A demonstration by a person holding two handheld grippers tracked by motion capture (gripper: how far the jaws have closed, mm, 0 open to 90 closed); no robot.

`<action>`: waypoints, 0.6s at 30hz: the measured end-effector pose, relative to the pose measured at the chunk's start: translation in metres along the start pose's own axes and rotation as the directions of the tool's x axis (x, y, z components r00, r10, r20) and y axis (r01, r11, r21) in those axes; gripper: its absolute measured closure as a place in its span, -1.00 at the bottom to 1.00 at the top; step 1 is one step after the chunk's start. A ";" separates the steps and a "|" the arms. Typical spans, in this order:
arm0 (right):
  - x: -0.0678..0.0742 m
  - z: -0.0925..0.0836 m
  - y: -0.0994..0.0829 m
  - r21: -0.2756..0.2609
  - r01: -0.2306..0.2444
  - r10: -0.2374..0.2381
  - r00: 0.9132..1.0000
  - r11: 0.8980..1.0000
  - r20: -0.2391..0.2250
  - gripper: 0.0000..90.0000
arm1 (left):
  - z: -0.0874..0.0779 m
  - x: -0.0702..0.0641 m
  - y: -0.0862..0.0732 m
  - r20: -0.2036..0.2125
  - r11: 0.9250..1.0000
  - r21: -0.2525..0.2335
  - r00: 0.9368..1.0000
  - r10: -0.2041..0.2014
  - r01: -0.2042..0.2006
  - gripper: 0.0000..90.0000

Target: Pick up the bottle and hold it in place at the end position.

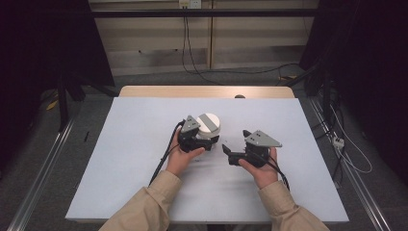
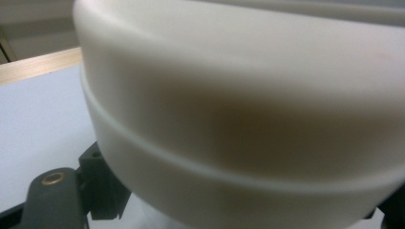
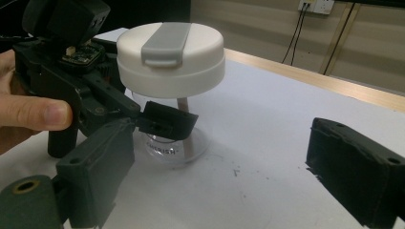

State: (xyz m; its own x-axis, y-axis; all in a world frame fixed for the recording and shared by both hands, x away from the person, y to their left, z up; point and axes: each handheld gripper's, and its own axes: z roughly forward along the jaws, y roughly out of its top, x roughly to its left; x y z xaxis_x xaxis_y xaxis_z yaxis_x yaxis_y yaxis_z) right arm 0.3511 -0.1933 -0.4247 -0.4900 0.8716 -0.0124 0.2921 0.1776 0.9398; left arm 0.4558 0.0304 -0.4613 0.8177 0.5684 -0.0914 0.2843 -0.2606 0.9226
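Right gripper (image 1: 234, 153) sits nearest, jaws spread wide around nothing, waiting just beside the action. Ahead of it the left gripper (image 3: 157, 121) has its jaws closed on the clear body of the cup (image 3: 169, 143), likely bracing it so the white lid (image 3: 171, 59) can be worked. Cup stands upright on the table (image 1: 144, 144), long axis vertical, grey flip tab (image 3: 165, 43) on top.

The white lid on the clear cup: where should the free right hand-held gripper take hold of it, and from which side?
Probably the white lid's round side wall, coming level from the open side away from the left hand-held gripper, which already clamps the clear cup below. The right hand-held gripper stands open beside it. The wall is tall and even; the grey flap on top offers less purchase.
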 end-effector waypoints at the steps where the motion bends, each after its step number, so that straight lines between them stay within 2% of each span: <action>1: 0.000 0.001 0.000 0.000 -0.001 0.001 1.000 1.000 0.000 -0.81 | 0.000 0.000 0.000 0.001 1.000 0.000 1.000 0.001 -0.001 -0.61; 18: 0.001 0.008 0.005 0.007 0.003 -0.003 1.000 1.000 0.004 -0.79 | 0.000 -0.001 0.000 -0.009 1.000 0.004 1.000 0.010 -0.010 -0.60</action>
State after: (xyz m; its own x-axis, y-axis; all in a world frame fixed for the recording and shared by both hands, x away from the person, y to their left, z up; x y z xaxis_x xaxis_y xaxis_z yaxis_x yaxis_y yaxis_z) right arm 0.3584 -0.1877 -0.4227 -0.4876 0.8729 -0.0166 0.2961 0.1832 0.9374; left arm 0.4550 0.0299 -0.4610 0.8157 0.5731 -0.0789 0.2786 -0.2696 0.9218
